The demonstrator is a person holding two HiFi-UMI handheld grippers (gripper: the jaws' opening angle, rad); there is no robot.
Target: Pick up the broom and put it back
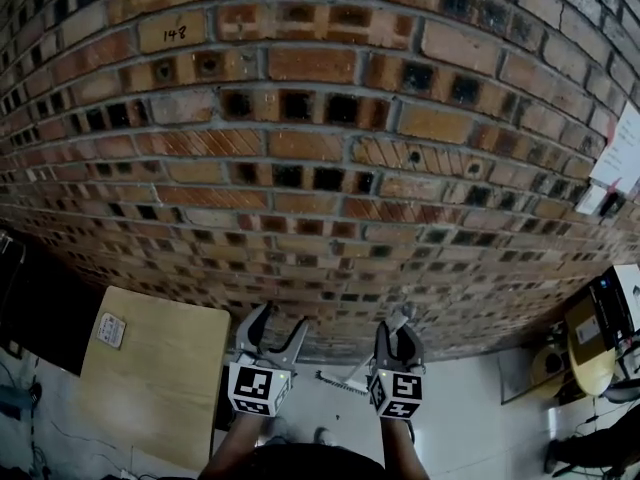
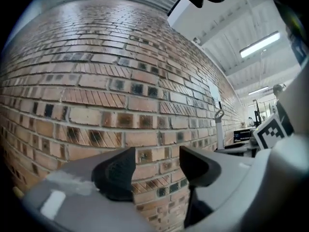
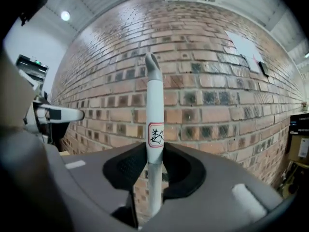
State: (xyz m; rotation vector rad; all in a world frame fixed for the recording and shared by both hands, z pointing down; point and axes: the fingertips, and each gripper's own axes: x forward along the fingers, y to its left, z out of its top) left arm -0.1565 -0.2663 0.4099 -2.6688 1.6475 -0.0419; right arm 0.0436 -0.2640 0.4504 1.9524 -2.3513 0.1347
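In the right gripper view the broom handle [image 3: 154, 105] drops out of sight below the pads of the right gripper [image 3: 154, 163], so its lower length and brush end cannot be seen. The scrawl on its label [image 3: 155, 136] is unreadable. In the head view the right edge cuts off the paper sheet [image 1: 622, 148] on the brick wall [image 1: 320, 168], and the sticker [image 1: 110, 330] on the wooden table [image 1: 170, 388] is too small to read.

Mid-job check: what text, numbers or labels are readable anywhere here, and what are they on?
"148": handwritten on a brick, high on the wall.
Unreadable scrawl: sticker on the broom handle.
Too small to read: label on the wooden board; paper on the wall.
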